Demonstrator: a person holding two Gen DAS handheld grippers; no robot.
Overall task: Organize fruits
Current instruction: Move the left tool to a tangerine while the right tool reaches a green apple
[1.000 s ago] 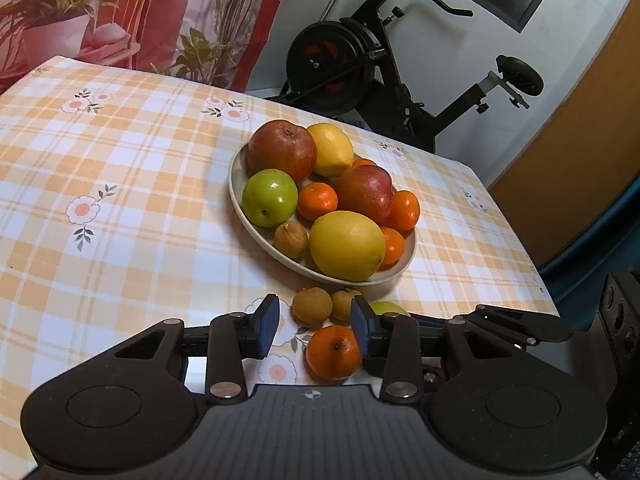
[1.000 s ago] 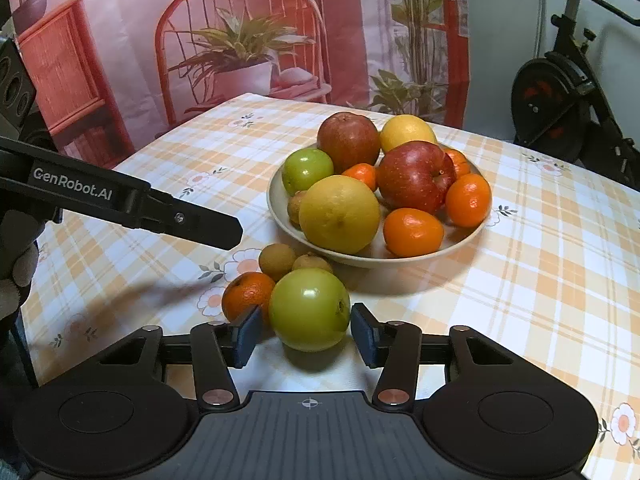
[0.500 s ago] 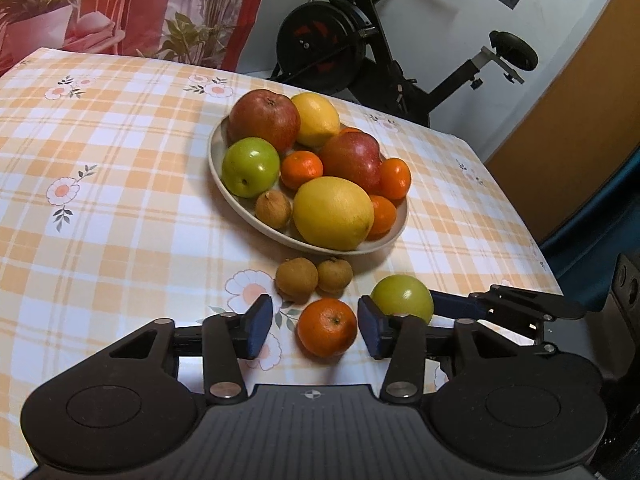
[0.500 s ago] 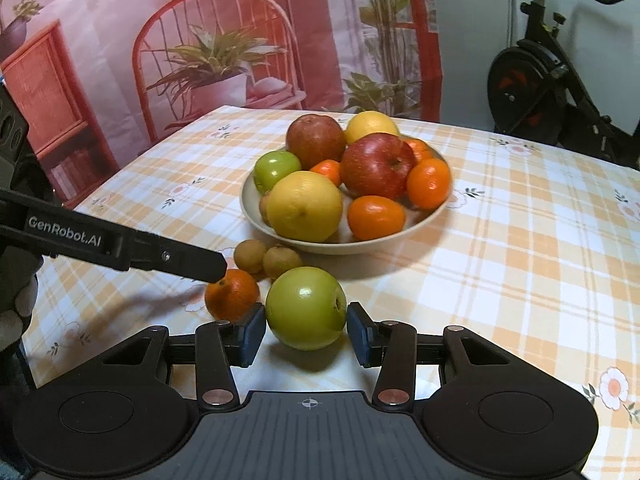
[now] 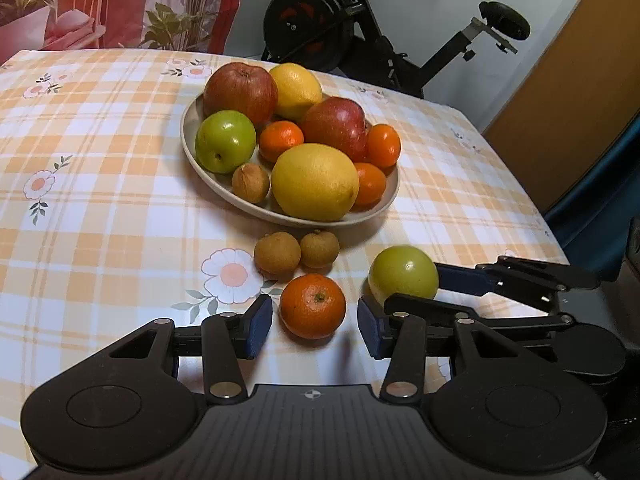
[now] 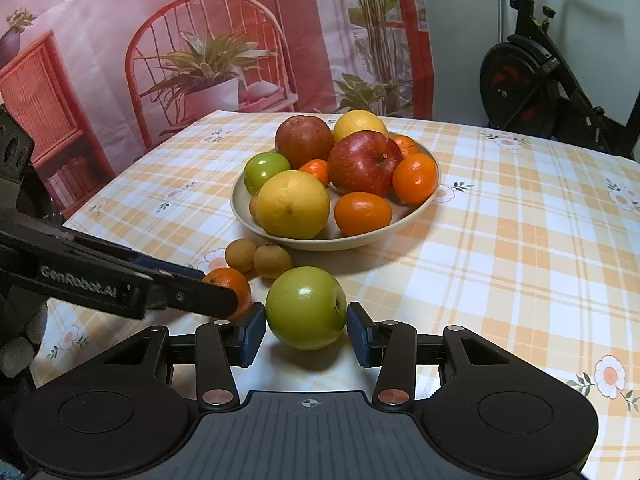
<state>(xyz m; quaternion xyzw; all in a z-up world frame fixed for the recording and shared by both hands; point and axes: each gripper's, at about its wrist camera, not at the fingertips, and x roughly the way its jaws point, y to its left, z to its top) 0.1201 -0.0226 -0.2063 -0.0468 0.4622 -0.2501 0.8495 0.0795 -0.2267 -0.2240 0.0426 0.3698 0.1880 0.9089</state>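
The left tool (image 5: 315,325) is spread around the mandarin (image 5: 312,305) on the table (image 5: 100,208). The right tool (image 6: 306,334) brackets the green apple (image 6: 306,307), pads apparently untouched. Closing off-centre could roll either fruit away from the bowl (image 6: 416,212).

Both wrist views sit low and close, facing the fruit plate (image 5: 192,148) (image 6: 240,204): the left view from its near-left, the right view from its near-right. Both share the plate and the loose fruit before it.
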